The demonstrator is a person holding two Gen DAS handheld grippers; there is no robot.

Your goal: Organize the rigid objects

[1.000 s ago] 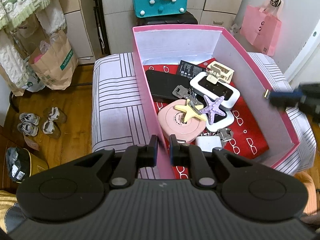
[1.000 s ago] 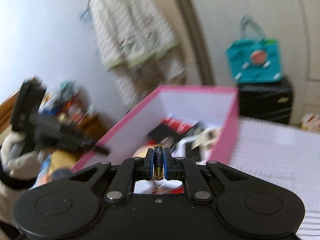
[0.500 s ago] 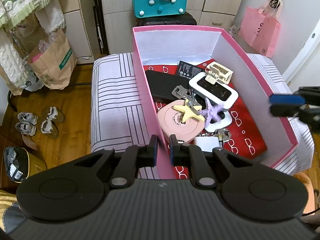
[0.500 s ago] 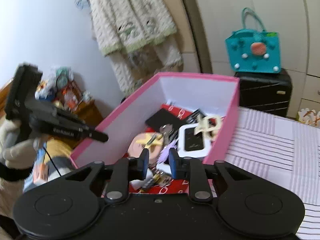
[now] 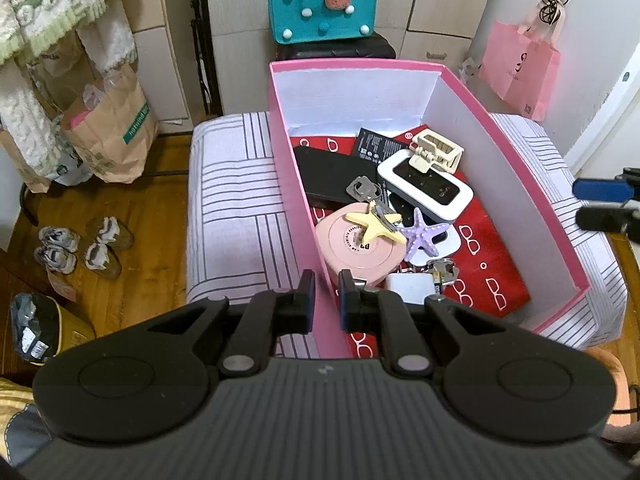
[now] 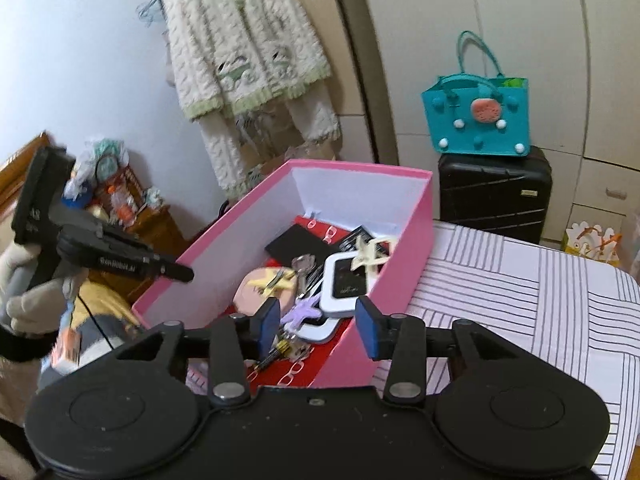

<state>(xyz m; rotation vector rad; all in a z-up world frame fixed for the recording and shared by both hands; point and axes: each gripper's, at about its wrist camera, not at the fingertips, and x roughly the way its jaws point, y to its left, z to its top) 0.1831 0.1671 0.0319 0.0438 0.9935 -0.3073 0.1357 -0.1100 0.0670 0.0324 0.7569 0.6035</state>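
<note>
Your right gripper [image 6: 316, 322] has let the battery [image 5: 437, 279] go: a second ago it was pinched upright between the jaws, which have just been opening and now stand half wide with nothing between them. That battery lies in the pink box [image 5: 532, 184], at the near end beside the white charger [image 5: 408, 286], below and just ahead of the right gripper. Your left gripper [image 5: 326, 292] is clamped on the box's near-left wall, steadying it. Farther in sit the pink case [image 5: 356, 250], two starfish, keys and a white-rimmed device [image 5: 426, 188].
</note>
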